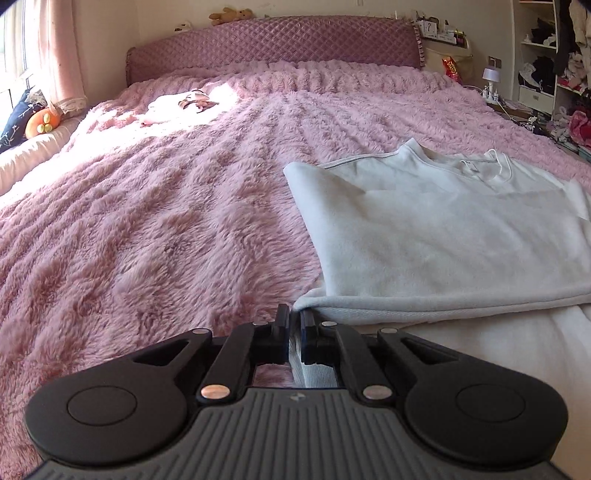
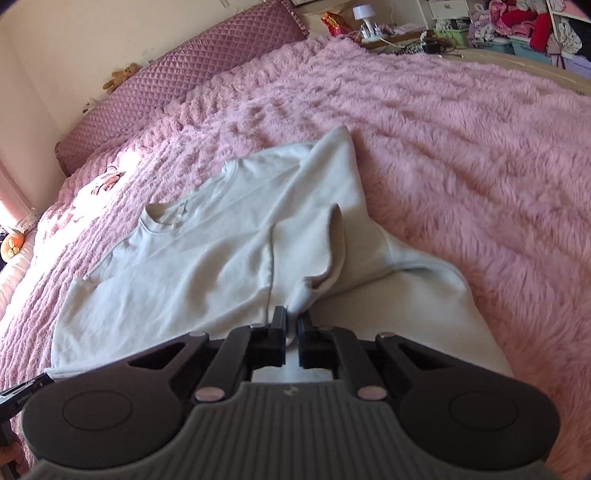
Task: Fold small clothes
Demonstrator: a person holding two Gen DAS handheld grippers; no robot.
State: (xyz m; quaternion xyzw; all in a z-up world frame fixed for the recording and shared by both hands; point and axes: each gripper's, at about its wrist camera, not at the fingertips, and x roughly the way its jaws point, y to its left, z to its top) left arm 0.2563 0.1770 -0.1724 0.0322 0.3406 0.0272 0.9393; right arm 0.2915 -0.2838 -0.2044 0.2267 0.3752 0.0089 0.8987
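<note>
A pale white sweatshirt [image 1: 443, 229] lies spread on the fluffy pink bedspread [image 1: 166, 206], neckline toward the headboard. My left gripper [image 1: 294, 319] is shut on the sweatshirt's near left hem corner, with ribbed fabric pinched between the black fingers. In the right wrist view the same sweatshirt [image 2: 207, 251] lies with its sleeve folded across the body. My right gripper [image 2: 291, 321] is shut on a bunched bit of the garment's lower right part, cloth rising from between the fingers. The left gripper's edge [image 2: 22, 391] shows at the lower left.
A quilted purple headboard [image 1: 273, 44] ends the bed. Another small garment [image 1: 177, 105] lies far left near it. A nightstand with a lamp [image 2: 364, 16] and shelves of clothes [image 1: 561, 74] stand on the right. An orange plush [image 1: 40, 122] sits by the curtain.
</note>
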